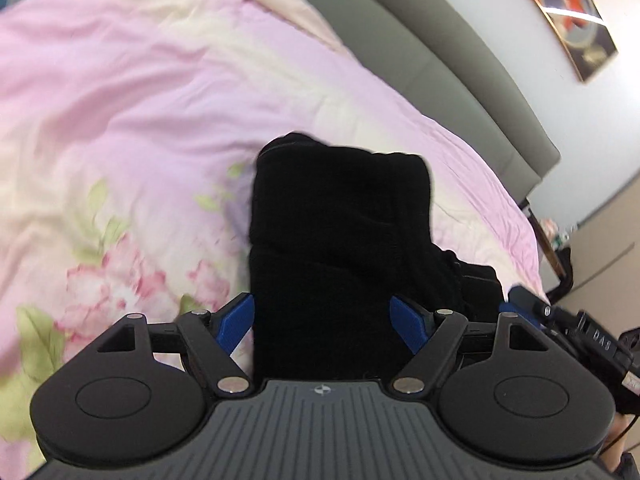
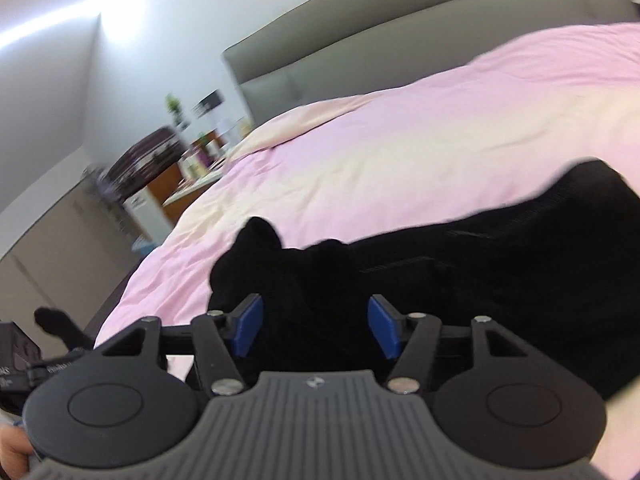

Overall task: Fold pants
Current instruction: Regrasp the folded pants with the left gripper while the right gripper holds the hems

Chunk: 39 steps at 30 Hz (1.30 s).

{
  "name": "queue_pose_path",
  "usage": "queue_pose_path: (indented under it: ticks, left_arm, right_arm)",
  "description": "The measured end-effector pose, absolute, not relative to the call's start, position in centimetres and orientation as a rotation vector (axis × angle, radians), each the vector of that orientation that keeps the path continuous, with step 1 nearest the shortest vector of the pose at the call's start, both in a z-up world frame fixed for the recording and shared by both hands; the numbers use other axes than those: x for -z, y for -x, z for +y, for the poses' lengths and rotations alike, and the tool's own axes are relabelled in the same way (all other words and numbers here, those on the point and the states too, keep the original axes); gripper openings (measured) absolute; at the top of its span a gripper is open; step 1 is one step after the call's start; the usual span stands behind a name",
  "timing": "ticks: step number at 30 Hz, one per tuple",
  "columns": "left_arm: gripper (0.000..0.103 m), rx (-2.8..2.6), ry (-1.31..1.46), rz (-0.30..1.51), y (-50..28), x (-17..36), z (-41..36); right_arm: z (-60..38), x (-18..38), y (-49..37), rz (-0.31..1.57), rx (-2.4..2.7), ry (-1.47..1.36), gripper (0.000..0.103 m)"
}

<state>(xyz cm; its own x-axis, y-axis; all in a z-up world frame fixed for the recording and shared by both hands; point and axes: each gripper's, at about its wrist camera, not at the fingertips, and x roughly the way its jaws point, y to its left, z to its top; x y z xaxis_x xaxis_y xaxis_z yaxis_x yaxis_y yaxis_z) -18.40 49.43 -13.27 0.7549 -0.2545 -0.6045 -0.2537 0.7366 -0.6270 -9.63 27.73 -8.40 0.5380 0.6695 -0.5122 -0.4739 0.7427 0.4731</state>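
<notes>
Black pants lie folded into a thick bundle on a pink floral bed cover. My left gripper is open, its blue pads standing on either side of the bundle's near end. In the right wrist view the pants stretch to the right across the cover. My right gripper is open with its blue pads wide apart around the near edge of the cloth. The right gripper also shows in the left wrist view at the right edge.
A grey padded headboard runs along the far side of the bed. A framed picture hangs on the wall. A cluttered bedside cabinet stands at the bed's left. The bed edge drops off near it.
</notes>
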Motion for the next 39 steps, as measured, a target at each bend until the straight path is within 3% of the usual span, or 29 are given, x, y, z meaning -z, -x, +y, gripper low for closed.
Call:
queue_pose_path:
  ticks: [9, 12, 15, 17, 20, 26, 30, 32, 36, 38, 39]
  left_arm:
    - [0.09, 0.031, 0.905, 0.759, 17.8, 15.9, 49.5]
    - [0.09, 0.036, 0.931, 0.767, 17.8, 16.6, 49.5]
    - [0.09, 0.035, 0.948, 0.776, 17.8, 17.2, 49.6]
    - [0.09, 0.039, 0.951, 0.766, 17.9, 17.1, 49.5]
    - [0.09, 0.084, 0.96, 0.734, 18.0, 16.3, 49.1]
    - [0.09, 0.166, 0.969, 0.695, 17.4, 15.2, 47.5]
    - [0.087, 0.135, 0.891, 0.782, 16.2, 16.6, 45.3]
    - [0.08, 0.083, 0.817, 0.826, 15.8, 17.3, 44.3]
    - [0.08, 0.066, 0.83, 0.809, 16.3, 17.8, 44.2]
    - [0.079, 0.068, 0.834, 0.813, 16.3, 17.8, 44.4]
    - [0.079, 0.068, 0.839, 0.814, 16.2, 17.9, 44.5]
  right_arm:
    - [36.8, 11.9, 1.9, 0.972, -0.782, -0.212, 0.066]
    - [38.8, 13.7, 1.8, 1.038, -0.78, -0.153, 0.064]
    - [38.9, 13.2, 3.0, 0.991, -0.769, -0.088, 0.04]
    - [37.4, 12.0, 3.0, 0.973, -0.797, -0.164, 0.018]
    - [34.8, 9.5, 2.7, 0.93, -0.834, -0.282, 0.014]
    - [29.6, 6.3, 2.2, 0.832, -0.8, -0.414, 0.013]
    - [27.7, 11.0, 0.8, 0.972, -0.699, -0.471, 0.014]
    - [28.2, 13.9, 0.7, 1.018, -0.646, -0.382, 0.017]
    - [27.6, 16.0, 1.6, 0.96, -0.648, -0.37, 0.017]
    - [27.1, 15.1, 2.0, 0.949, -0.621, -0.377, 0.033]
    - [27.0, 14.3, 2.4, 0.926, -0.6, -0.349, 0.034]
